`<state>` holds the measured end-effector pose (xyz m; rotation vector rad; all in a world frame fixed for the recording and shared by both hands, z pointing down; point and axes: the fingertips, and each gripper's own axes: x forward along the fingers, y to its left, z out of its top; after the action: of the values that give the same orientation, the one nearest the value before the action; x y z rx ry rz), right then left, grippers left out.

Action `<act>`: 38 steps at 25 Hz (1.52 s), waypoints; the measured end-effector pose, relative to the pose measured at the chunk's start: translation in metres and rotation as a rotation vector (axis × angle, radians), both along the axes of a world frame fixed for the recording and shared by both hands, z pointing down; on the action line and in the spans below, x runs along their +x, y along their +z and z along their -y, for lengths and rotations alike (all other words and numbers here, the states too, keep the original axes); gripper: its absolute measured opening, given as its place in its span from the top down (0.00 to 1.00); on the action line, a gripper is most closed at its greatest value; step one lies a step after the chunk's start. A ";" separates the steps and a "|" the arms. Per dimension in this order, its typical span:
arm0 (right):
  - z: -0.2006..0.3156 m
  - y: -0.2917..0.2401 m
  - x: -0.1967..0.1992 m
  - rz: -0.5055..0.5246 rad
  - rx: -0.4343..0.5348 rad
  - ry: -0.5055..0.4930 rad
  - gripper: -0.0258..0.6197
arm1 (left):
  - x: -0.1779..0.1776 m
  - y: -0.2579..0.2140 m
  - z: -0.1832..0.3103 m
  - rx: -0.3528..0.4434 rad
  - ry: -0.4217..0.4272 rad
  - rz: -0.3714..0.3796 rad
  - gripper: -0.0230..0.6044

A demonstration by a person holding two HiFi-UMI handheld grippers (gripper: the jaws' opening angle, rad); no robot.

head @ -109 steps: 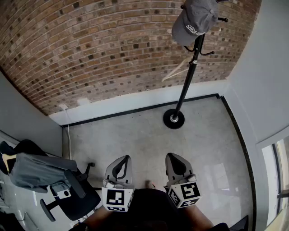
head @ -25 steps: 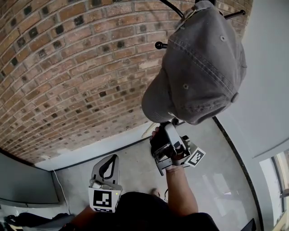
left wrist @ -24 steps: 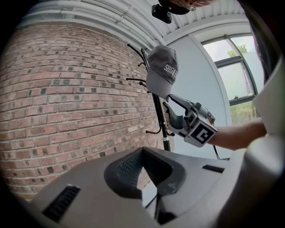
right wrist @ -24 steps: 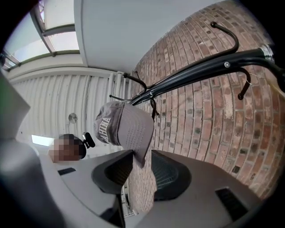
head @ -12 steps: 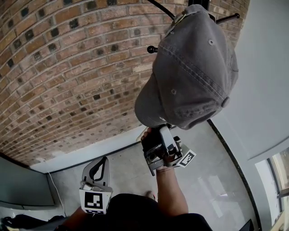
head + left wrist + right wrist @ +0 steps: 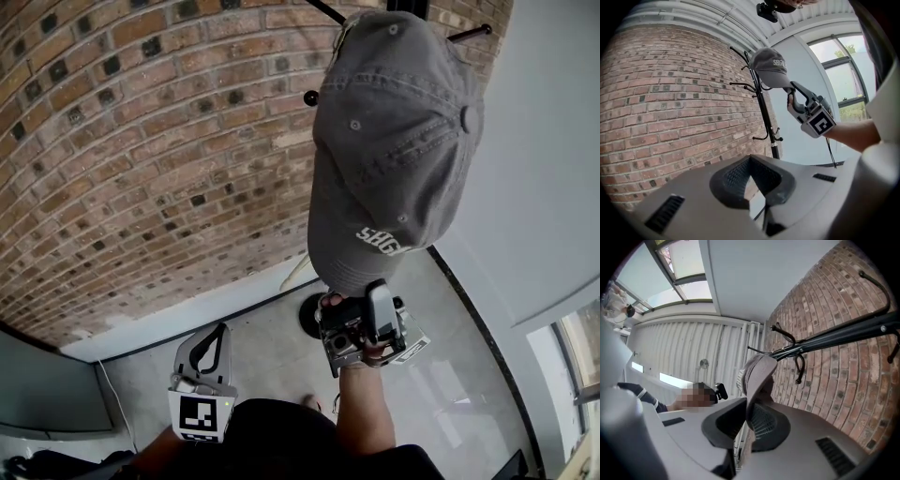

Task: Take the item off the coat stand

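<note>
A grey cap [image 6: 394, 141] with pale lettering hangs from a hook of the black coat stand [image 6: 323, 9], brim pointing down. My right gripper [image 6: 354, 292] is raised to the brim's lower edge. In the right gripper view the brim [image 6: 757, 380] stands edge-on between the jaws of the right gripper [image 6: 745, 427], which are closing and press on it. The left gripper view shows the cap [image 6: 771, 70] on the stand [image 6: 764, 117] with the right gripper [image 6: 792, 90] at its brim. My left gripper [image 6: 217, 333] hangs low at the left, shut and holding nothing.
A brick wall [image 6: 141, 141] runs behind the stand, and a plain grey wall [image 6: 544, 187] is close on the right. The stand's round base [image 6: 307, 316] rests on the concrete floor [image 6: 450, 375]. More hooks [image 6: 787, 336] stick out near the cap.
The cap has swung so its brim and lettering face down. My right gripper has dropped to the right and its jaws have closed on the brim. The left gripper has barely moved.
</note>
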<state>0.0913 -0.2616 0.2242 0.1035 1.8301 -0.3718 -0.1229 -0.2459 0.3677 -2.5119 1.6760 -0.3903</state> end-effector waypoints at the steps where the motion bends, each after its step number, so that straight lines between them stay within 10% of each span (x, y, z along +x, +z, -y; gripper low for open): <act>1: -0.008 -0.005 0.003 -0.011 0.018 0.015 0.91 | 0.001 0.001 0.000 -0.004 0.005 0.000 0.92; 17: -0.039 -0.120 -0.044 -0.268 0.242 0.115 0.91 | -0.018 -0.007 -0.012 0.011 -0.016 -0.098 0.92; 28: -0.066 -0.037 -0.131 -0.319 -0.030 -0.102 0.91 | -0.079 0.019 -0.033 -0.060 -0.100 -0.184 0.92; 38: -0.125 0.050 -0.129 -0.385 -0.320 0.018 0.91 | -0.056 0.055 -0.058 -0.155 0.094 -0.225 0.92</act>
<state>-0.0378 -0.1363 0.2743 -0.2202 2.1197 -0.7045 -0.1786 -0.1874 0.4222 -2.8297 1.6493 -0.2460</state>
